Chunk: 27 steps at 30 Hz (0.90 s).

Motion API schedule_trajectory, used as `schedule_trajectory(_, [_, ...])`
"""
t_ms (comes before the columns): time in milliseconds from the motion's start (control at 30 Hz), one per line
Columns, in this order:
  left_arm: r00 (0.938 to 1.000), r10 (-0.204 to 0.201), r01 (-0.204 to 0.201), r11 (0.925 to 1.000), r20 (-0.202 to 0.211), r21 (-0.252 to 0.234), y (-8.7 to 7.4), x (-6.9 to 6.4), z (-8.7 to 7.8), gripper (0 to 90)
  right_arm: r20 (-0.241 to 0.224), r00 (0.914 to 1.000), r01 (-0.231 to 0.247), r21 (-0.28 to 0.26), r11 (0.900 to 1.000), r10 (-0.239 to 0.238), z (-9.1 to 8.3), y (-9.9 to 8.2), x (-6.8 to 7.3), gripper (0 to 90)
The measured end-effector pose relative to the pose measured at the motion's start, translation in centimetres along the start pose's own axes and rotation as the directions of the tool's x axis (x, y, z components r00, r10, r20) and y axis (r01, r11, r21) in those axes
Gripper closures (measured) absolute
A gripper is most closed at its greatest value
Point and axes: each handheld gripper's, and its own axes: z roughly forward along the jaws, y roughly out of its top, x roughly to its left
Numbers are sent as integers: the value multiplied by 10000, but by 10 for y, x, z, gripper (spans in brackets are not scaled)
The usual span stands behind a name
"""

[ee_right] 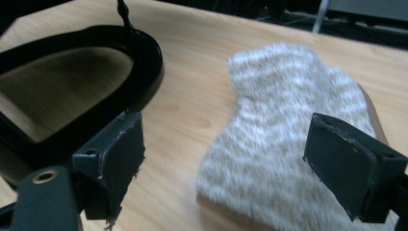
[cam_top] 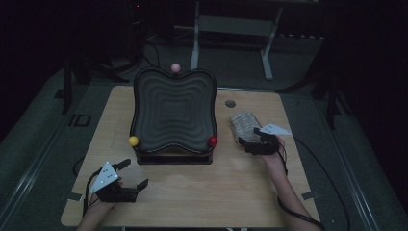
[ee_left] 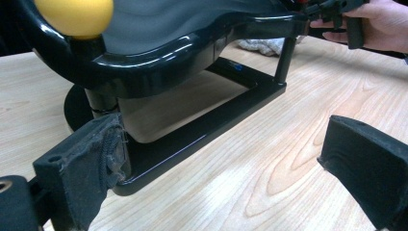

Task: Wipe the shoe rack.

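High view is dim, so the grey-white knitted cloth (cam_top: 244,124) on the bench (cam_top: 207,192) is only a pale patch just beside the right gripper (cam_top: 248,144). Right gripper view is blurred and cuts the cloth off at the bottom; its fingers stand wide apart around it, holding nothing. Left gripper (cam_top: 134,174) fingers are open too. Nothing lies on the black wavy tray (cam_top: 174,115).
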Motion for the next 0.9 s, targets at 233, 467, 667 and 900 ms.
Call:
schedule_trajectory(233, [10000, -21, 21, 9999, 8, 129, -4, -1, -1, 24, 408, 9991, -155, 98, 9998, 151, -15, -19, -1, 141])
schedule_trajectory(467, [10000, -30, 31, 9999, -60, 141, -6, -1, -6, 24, 439, 9990, -110, 19, 9999, 109, -30, -31, 4, 141])
schedule_trajectory(667, [9998, -99, 102, 9997, -160, 200, -8, 1, -8, 24, 508, 9986, -108, -234, 9997, 120, -44, -35, 6, 141])
schedule_trajectory(900, [9998, -68, 73, 9997, -186, 232, -8, 1, -9, 24, 711, 9975, 2, -316, 9995, 21, -58, -43, 10, 141])
